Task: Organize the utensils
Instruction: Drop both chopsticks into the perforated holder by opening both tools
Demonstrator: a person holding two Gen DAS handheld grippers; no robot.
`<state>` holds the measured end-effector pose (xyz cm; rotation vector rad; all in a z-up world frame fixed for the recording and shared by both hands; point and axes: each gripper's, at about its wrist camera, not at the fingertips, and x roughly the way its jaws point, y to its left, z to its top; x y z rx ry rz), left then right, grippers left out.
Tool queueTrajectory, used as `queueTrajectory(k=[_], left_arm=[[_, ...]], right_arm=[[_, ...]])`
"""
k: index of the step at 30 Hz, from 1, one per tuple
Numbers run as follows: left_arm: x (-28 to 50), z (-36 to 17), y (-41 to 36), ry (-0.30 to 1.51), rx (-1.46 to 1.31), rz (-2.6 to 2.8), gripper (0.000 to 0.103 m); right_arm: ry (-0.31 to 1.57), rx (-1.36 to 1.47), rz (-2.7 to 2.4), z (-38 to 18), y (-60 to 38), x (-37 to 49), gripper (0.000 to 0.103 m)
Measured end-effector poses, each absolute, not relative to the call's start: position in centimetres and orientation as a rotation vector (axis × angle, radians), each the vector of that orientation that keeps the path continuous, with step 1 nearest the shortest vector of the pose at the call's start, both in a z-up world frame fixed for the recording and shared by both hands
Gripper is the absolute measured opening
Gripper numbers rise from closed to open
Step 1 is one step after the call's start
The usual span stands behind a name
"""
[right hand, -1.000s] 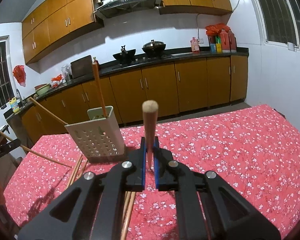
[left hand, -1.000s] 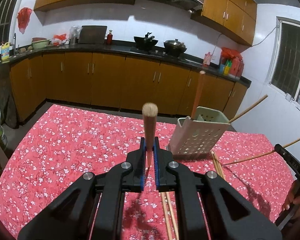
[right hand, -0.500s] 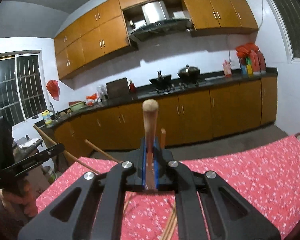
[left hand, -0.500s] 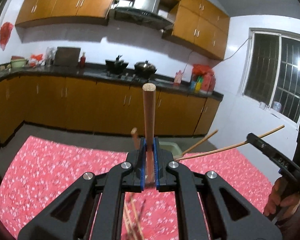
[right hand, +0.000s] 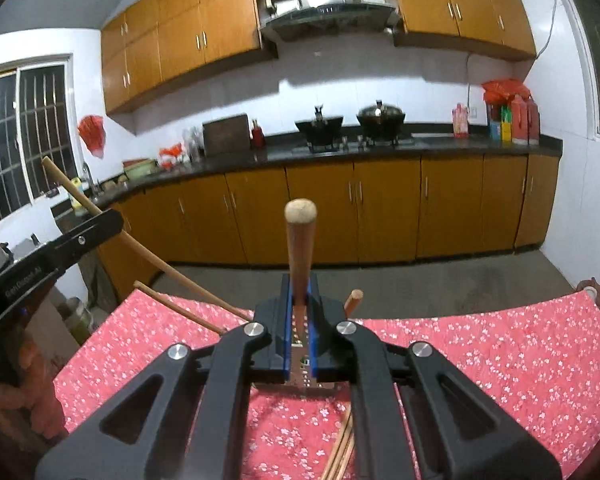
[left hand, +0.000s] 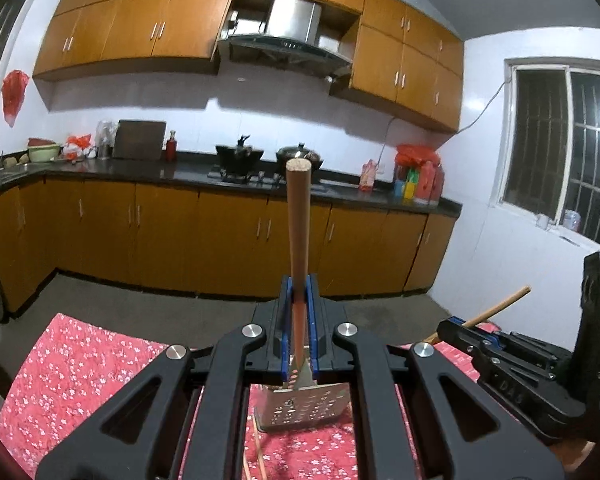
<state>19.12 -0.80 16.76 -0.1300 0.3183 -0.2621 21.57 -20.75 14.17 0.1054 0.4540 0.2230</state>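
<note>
My left gripper is shut on a wooden-handled utensil whose handle stands up between the blue pads. Below it, seen through the gripper frame, is the perforated utensil holder on the red floral tablecloth. My right gripper is shut on another wooden-handled utensil. The right gripper also shows at the right of the left wrist view. A wooden handle tip sticks up just right of the right gripper. Chopsticks lie on the cloth.
Two long chopsticks slant up at the left of the right wrist view, beside the other gripper's arm. Kitchen cabinets and a counter with pots lie beyond the table's far edge.
Both grippers have lifted and tilted upward with their utensils. The holder has dropped from mid-view to beneath the grippers, and the two grippers have come closer together.
</note>
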Motion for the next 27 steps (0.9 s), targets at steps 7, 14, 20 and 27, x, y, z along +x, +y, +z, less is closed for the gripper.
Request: queueTrajectory(k=[7, 14, 20, 27], left_arm=[[21.2, 14.9, -1.2, 0.375, -0.128, -0.247, 0.008], [21.6, 14.6, -0.6, 0.395, -0.152, -0.239, 0.008], [20.9, 15.0, 0.2, 0.388, -0.182, -0.243, 0.009], [19.8, 16.2, 1.1, 0.347, -0.208, -0.243, 0.009]], right_arm=[[0.502, 0.115, 0.214, 13.0, -20.2, 23.8, 0.008], [0.466, 0.124, 0.204, 13.1, -20.1, 23.5, 0.045], [0.43, 0.136, 0.204, 13.6, -20.8, 22.6, 0.045], [0.367, 0.131, 0.184, 14.8, -21.6, 20.0, 0.045]])
